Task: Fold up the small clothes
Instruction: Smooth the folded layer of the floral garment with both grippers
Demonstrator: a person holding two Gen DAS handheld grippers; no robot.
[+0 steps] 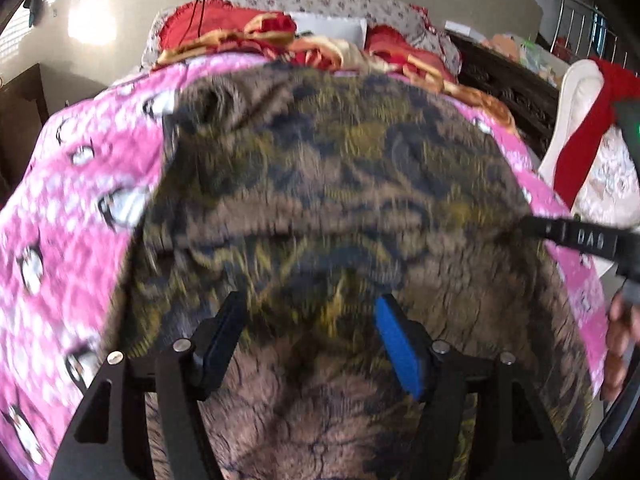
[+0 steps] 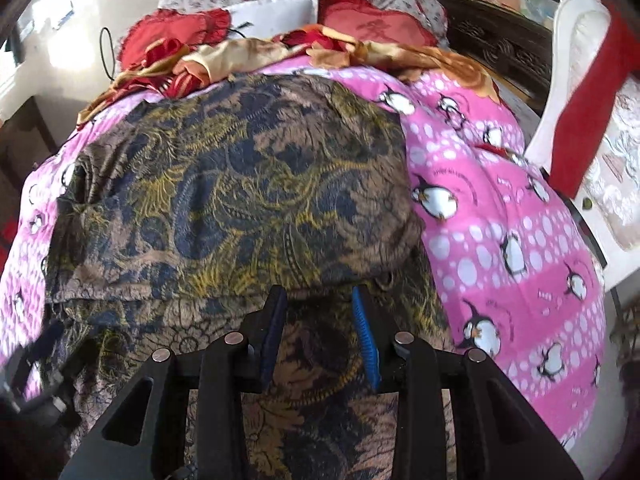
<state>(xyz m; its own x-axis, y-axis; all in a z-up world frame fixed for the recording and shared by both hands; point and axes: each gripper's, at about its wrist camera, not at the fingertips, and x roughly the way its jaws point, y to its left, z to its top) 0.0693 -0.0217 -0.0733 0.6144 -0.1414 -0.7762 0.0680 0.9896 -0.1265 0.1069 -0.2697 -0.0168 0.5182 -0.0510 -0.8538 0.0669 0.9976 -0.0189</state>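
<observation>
While the patterned brown garment (image 2: 240, 184) sprawls over your pink penguin blanket (image 2: 500, 216), your left hand-held gripper (image 1: 310, 312) and right hand-held gripper (image 2: 320, 300) both hover spread, grasping nothing.

Pink penguin quilt (image 2: 500, 208), patterned garment (image 2: 240, 184) on it

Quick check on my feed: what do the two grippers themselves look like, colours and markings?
Both are black linkage frames with silver pivot bolts and triangular cutouts. The left gripper has a blue pad on one finger and a dark one opposite. The right gripper has ribbed blue pads; seen from the left camera its side carries white lettering, too blurred to read.
</observation>
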